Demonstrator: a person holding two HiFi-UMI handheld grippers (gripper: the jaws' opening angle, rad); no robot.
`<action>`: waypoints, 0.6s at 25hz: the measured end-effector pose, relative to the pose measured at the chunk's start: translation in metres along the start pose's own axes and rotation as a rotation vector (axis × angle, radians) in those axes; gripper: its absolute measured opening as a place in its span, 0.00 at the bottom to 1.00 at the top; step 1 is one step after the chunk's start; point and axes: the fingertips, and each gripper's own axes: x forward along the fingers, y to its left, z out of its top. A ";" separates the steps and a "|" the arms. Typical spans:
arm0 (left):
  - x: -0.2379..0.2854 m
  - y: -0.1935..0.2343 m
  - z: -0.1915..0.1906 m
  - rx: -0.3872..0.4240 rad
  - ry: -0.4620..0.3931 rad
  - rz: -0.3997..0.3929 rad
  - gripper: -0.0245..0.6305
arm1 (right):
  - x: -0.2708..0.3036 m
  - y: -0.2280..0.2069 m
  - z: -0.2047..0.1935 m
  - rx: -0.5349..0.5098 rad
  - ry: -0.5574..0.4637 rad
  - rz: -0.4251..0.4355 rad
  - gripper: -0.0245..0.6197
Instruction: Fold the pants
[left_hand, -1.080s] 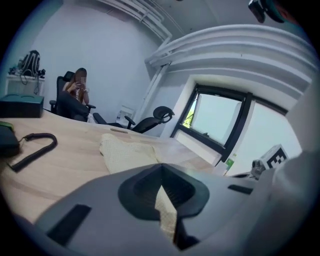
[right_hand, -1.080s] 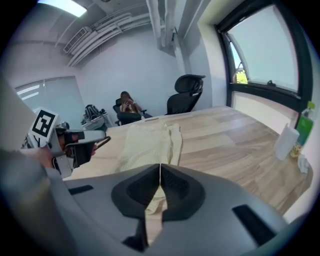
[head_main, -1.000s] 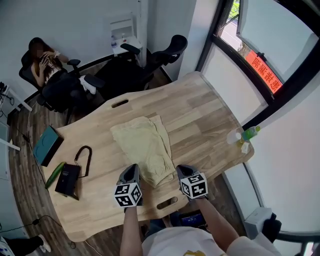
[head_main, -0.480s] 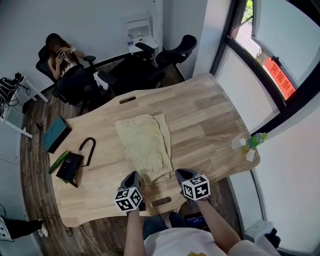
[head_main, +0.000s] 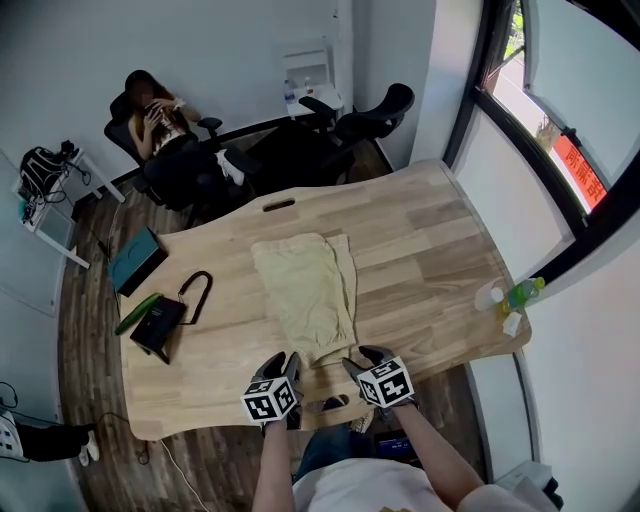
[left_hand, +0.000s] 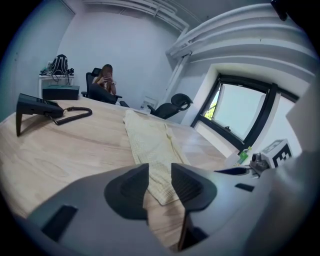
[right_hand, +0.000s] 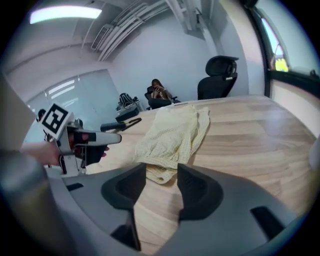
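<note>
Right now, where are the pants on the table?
Head view: the pants lie flat in the middle of the table, running away from you, with the black case to their left and the bottle at the right edge.

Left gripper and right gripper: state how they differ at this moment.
The left gripper has its jaws only partly apart; the right gripper has its jaws wider. The left gripper sits by the left corner of the near end of the pants, the right gripper by the right corner. Shared: both have just been opening, both aim at that end, neither presses on cloth.
</note>
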 end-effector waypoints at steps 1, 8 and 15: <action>0.002 0.001 -0.003 -0.007 0.014 0.002 0.24 | 0.004 0.000 -0.002 -0.043 0.017 -0.012 0.32; 0.016 -0.005 -0.025 -0.054 0.110 -0.028 0.26 | 0.020 -0.016 -0.018 0.197 0.086 0.060 0.32; 0.035 -0.007 -0.042 -0.080 0.184 -0.060 0.28 | 0.030 -0.035 -0.012 0.345 0.071 0.080 0.32</action>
